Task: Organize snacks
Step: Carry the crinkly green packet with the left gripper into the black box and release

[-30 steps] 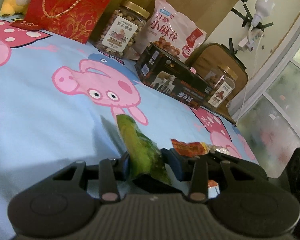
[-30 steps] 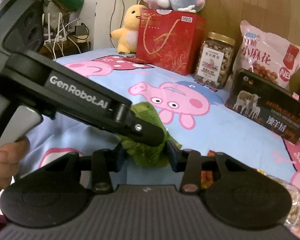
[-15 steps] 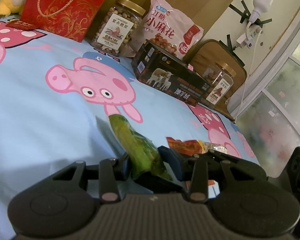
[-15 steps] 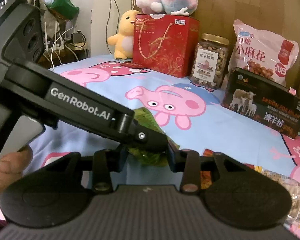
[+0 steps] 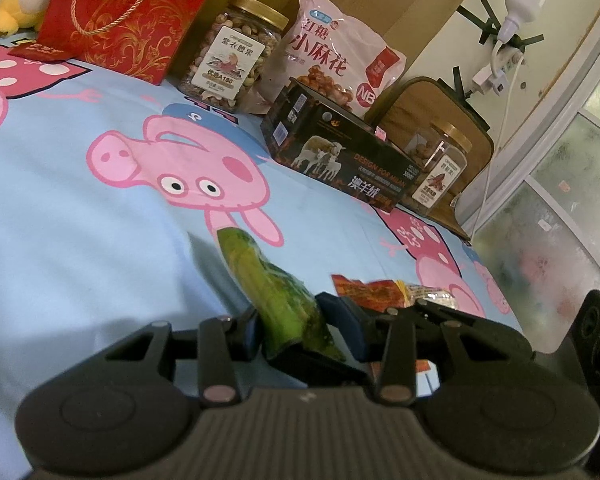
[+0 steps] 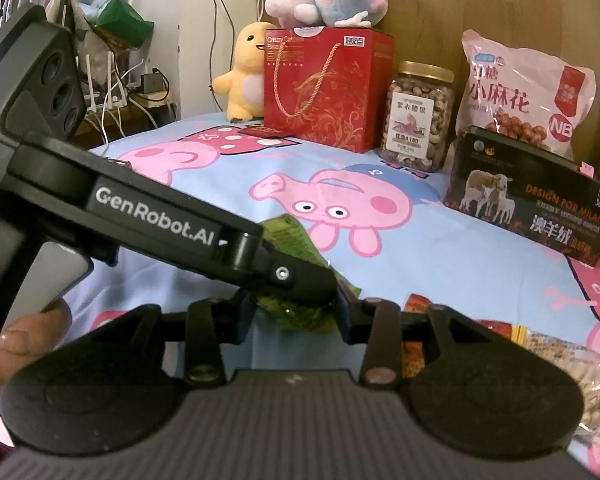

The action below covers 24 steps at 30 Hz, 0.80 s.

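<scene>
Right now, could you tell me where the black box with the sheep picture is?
Black box lies at right wrist view's right, before the pink bag, beside the nut jar.

My green snack packet (image 5: 278, 300) stands on edge, tilted, crinkled and glossy, above the pig-print bed sheet (image 5: 80, 208). Just beside it lie red-orange packets (image 5: 366, 292) and a clear one (image 6: 572, 356).

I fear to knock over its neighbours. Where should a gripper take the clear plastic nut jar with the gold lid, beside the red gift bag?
Probably by the gold lid, coming down from above. The clear plastic nut jar stands upright and its top is free, while the red gift bag and the pink snack bag stand close on both sides.
</scene>
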Tool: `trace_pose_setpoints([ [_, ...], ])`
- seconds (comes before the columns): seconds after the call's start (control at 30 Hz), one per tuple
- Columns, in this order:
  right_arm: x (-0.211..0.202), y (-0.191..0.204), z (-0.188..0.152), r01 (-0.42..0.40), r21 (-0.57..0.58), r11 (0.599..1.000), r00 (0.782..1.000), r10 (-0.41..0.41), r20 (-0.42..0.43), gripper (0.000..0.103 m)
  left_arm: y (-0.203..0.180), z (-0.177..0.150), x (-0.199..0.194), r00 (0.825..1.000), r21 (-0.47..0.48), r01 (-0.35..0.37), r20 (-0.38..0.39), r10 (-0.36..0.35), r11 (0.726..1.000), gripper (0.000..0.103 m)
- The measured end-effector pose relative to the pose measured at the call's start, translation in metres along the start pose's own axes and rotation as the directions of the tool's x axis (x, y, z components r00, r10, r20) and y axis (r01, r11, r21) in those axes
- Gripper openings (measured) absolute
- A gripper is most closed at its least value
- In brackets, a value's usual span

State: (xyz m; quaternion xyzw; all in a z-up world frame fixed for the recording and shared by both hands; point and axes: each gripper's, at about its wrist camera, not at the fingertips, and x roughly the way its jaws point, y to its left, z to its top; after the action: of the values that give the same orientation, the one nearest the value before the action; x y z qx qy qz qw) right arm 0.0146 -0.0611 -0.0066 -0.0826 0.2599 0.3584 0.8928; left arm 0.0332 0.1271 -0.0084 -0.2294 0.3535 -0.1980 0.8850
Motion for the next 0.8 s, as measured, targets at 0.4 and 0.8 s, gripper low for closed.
trace_pose_setpoints([
  [0.4,-0.003,-0.003,-0.001,0.002,0.021,1.0,1.0,-0.003,0.015,0.044,-0.005,0.002,0.002,1.0,0.009,-0.002,-0.001,0.002,1.0,0.038],
  [0.8,-0.016,-0.005,-0.002,0.012,0.053,0.999,0.995,-0.017,0.097,0.044,-0.018,0.009,-0.002,1.0,0.044,0.007,0.015,-0.007,0.999,0.038],
])
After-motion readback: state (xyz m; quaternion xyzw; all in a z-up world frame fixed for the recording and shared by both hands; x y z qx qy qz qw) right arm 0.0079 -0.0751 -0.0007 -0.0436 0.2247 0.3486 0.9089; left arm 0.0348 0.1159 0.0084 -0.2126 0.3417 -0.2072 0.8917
